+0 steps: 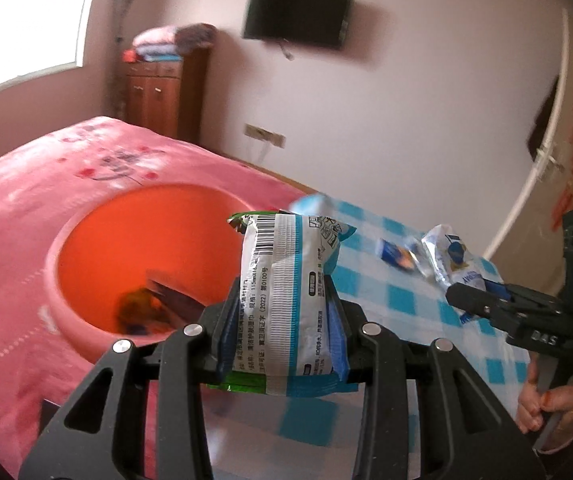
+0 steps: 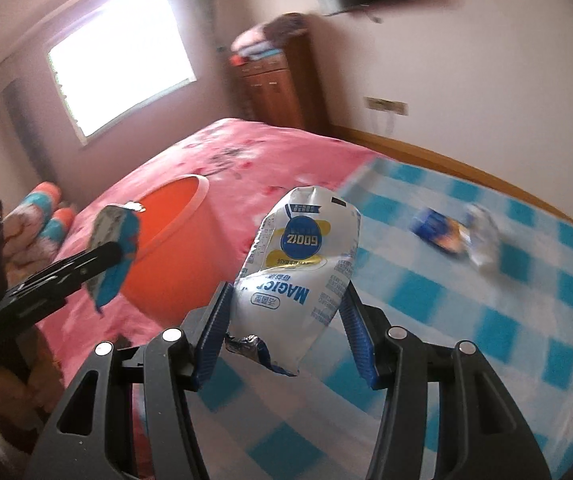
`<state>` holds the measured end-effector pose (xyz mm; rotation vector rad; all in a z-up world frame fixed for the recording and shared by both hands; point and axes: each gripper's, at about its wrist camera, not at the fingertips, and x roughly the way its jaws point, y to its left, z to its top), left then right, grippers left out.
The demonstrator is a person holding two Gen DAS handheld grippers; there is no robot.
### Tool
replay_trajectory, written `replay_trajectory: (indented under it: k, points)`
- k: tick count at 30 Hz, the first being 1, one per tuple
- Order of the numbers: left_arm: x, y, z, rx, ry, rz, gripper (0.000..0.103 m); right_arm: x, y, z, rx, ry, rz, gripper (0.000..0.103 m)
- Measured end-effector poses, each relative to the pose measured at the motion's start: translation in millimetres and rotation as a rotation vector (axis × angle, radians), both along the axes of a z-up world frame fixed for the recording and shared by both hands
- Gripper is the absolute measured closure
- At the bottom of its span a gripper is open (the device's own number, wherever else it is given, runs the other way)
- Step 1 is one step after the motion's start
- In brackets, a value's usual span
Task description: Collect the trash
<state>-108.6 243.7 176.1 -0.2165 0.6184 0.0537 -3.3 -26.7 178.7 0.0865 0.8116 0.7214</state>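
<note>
The left gripper is pinching a white and blue wipes pack, its blue-padded fingers pressing the pack's two sides so that it is standing upright between them, barcode at the top. Just beyond and to the left of these fingers, the orange bin is sitting on the pink bed, its mouth open toward the camera with some dark scraps lying at the bottom.

The right gripper is holding a white pouch with blue lettering, printed side facing the camera and upside down. Its fingers are standing moderately apart, closed against the puffy pouch on both sides, with the torn foil end hanging down between them. In the right wrist view the bin is lying ahead and to the left of these fingers, with the left gripper and its pack in front of it.

Ahead and to the right of both pairs of fingers, a small blue wrapper and a crumpled clear wrapper are lying side by side on the blue-checked cloth. In the left wrist view a hand is gripping the right gripper's handle at the right edge.
</note>
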Motion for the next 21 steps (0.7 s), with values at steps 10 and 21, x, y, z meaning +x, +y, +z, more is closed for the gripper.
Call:
replay_trajectory:
  k: [10,21]
  points:
    - [10.2,55.8,3.1,0.055,-0.009,0.130,0.064,10.3,102.4,38.8,0.019,-0.073,0.187,0.048]
    - [18.5,81.0,-18.4,0.038,0.017,0.179,0.062,17.9,179.1,20.2,-0.015,-0.063,0.276,0.040]
